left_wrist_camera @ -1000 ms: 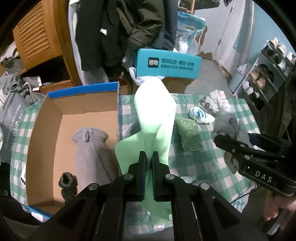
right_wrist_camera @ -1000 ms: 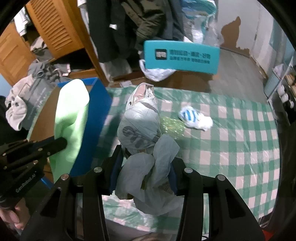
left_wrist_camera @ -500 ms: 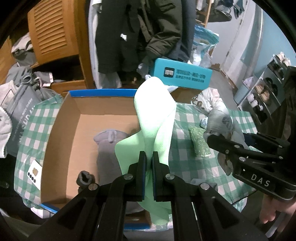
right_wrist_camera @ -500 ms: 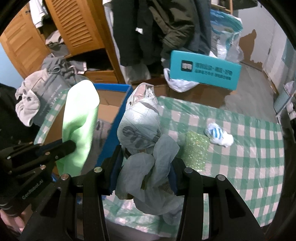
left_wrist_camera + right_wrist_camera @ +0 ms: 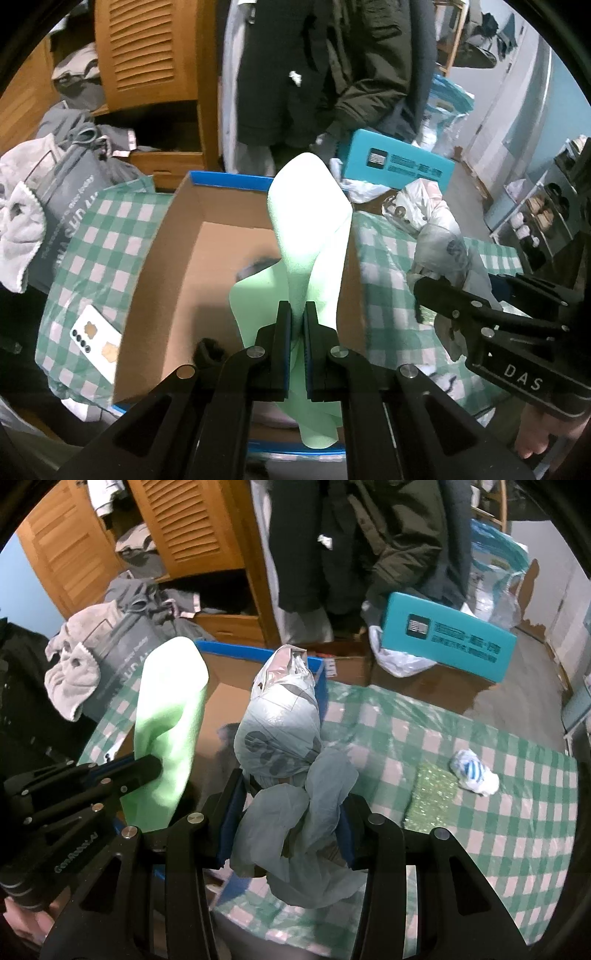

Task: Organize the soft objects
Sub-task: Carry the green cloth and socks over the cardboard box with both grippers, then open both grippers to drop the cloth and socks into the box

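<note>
1. Landmark: the cardboard box point(image 5: 173, 266) with the blue rim stands open on the checked tabletop point(image 5: 480, 746). All positions below are given relative to it.
2. Left claw point(image 5: 297, 314): the jaws are pressed almost together, pinching a thin fold of the green cloth point(image 5: 310, 221). The cloth hangs directly over the open box, its upper end curling above the far rim. The narrow pinch suits a thin, limp sheet; a wider grip would probably let it slip.
3. Right claw point(image 5: 288, 805): the jaws stand partly apart, clamped on the bunched neck of the grey plastic bag point(image 5: 280, 731). The bulk of the bag decides the opening. The bag is held just beside the box, at its right wall.
4. Box contents: a grey fabric item point(image 5: 258, 266) lies on the floor of the box, mostly hidden behind the cloth. A small dark item point(image 5: 207, 350) sits near the near wall; its kind cannot be told.
5. Remaining items: a green scouring pad point(image 5: 432, 794) and a blue-striped white bundle point(image 5: 472, 771) lie on the tabletop, well to the right of the box.
6. Judgement: both claws carry loads toward the box, so the step in hand is likely deposit. The cloth appears ready for release; the bag must likely clear the right wall first.
</note>
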